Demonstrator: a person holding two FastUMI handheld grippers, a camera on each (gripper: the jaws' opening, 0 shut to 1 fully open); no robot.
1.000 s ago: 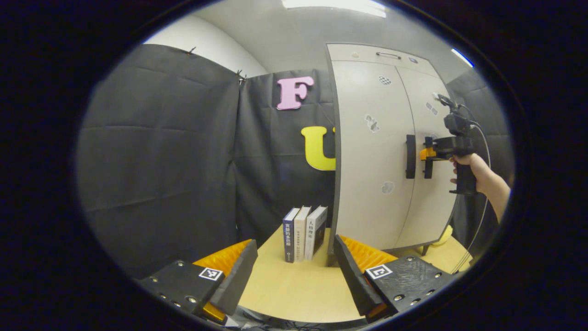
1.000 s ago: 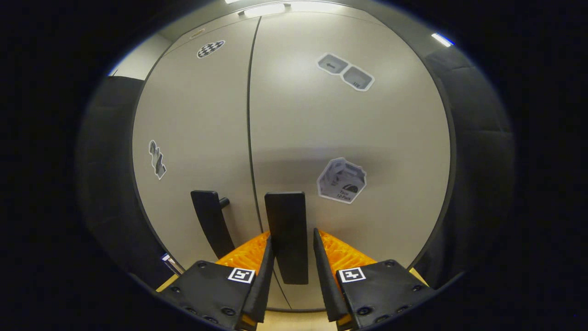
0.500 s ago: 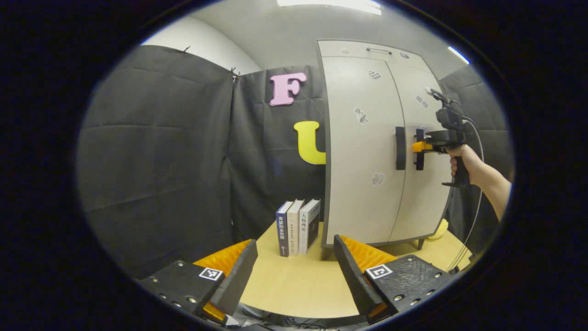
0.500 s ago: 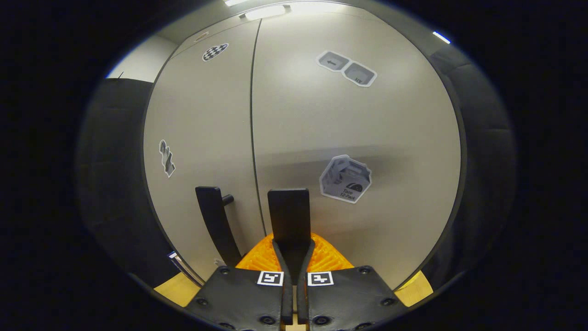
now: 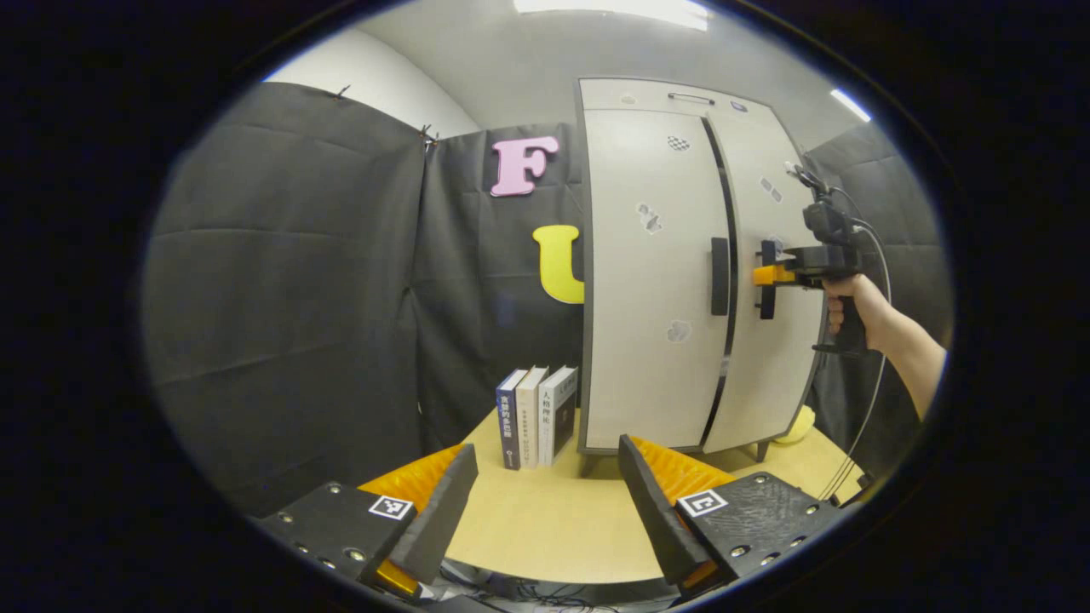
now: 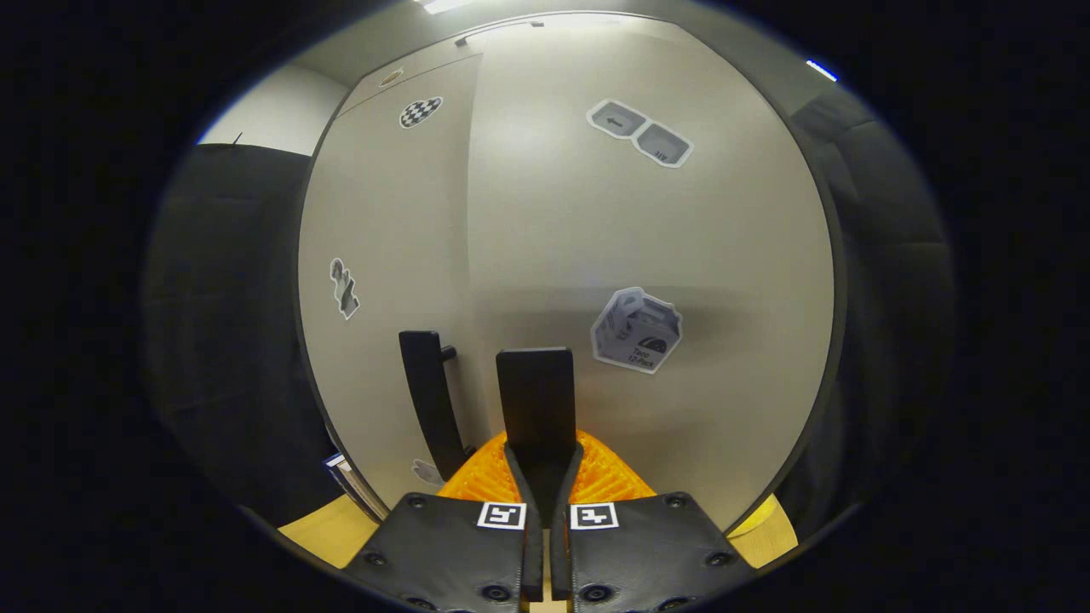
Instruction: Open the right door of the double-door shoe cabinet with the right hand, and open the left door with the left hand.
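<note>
Fingers of the left gripper [image 5: 545,502] stand wide apart with nothing between them, low over the counter [image 5: 553,528] and well short of the shoe cabinet [image 5: 681,281]. In the left gripper view the left door [image 5: 647,281] is flush, its handle [image 5: 719,277] untouched. A dark gap now runs down the seam beside it — 0.5 s ago that seam was a thin line — so the right door [image 5: 779,340] has started to swing out. The right gripper [image 5: 766,277] and the hand [image 5: 851,298] holding it are at the right door's handle [image 5: 767,279]. 3 books [image 5: 536,413] stand just left of the cabinet.

In the right gripper view the right gripper's [image 6: 545,511] fingers are clamped together on the right door's handle [image 6: 536,400], as they were 0.5 s ago. The left door [image 6: 383,281] has slid back relative to the right door [image 6: 647,255] — step 1 looks under way, with the left door still to be opened.
</note>
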